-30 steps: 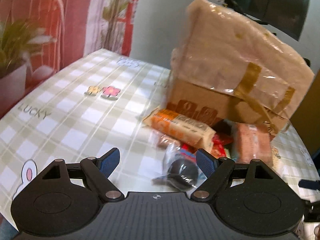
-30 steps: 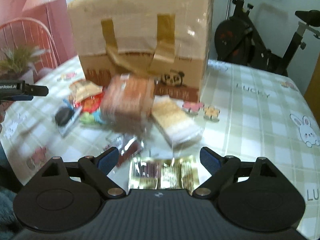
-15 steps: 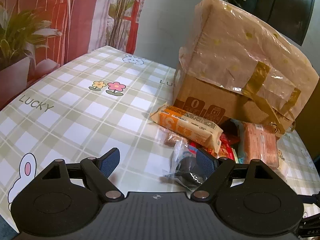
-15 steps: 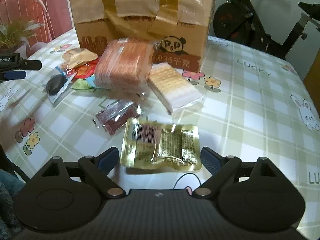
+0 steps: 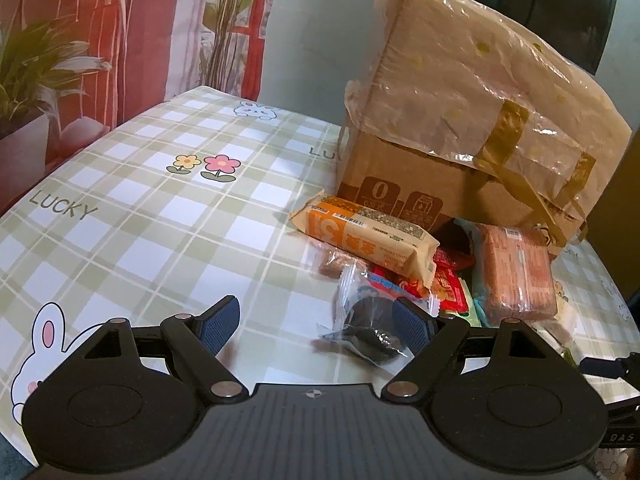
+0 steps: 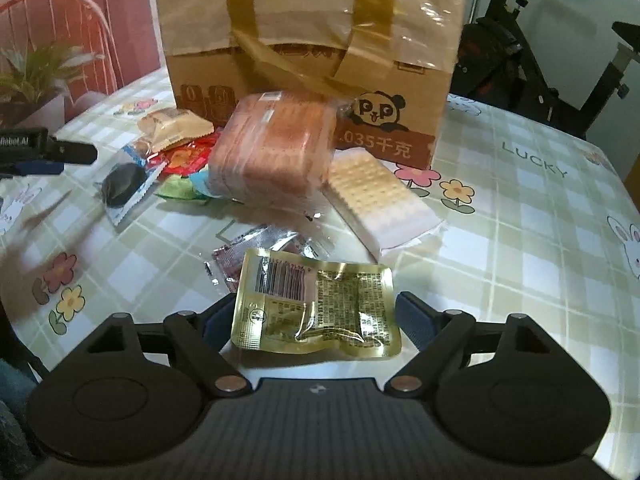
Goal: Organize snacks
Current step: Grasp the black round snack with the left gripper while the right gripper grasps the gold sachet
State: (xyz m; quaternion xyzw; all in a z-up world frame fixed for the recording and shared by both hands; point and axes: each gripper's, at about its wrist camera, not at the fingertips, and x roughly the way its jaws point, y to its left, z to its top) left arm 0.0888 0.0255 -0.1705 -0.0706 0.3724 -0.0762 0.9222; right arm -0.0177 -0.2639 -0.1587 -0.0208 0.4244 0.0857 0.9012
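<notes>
A gold foil packet (image 6: 316, 308) lies flat on the checked tablecloth between the fingers of my right gripper (image 6: 316, 320). Its jaws are closing, and I see no pad pressing on the foil. Behind it lie a dark red sachet (image 6: 240, 256), a cracker pack (image 6: 376, 196) and a pink-brown biscuit pack (image 6: 272, 152). My left gripper (image 5: 316, 320) stands open over the cloth. A dark round snack in a clear wrapper (image 5: 368, 320) lies just beyond its right fingertip. An orange pack (image 5: 368, 236) rests on small red wrappers.
A large taped cardboard box (image 6: 304, 40) stands behind the snack pile. The left gripper's tip (image 6: 48, 150) shows at the left edge of the right wrist view. An exercise bike (image 6: 540, 60) is beyond the table, and a potted plant (image 5: 32, 80) stands to its left.
My right gripper came down and forward, so the gold packet now sits between its fingers, and the fingers have drawn in a little. The left gripper has stayed where it was.
</notes>
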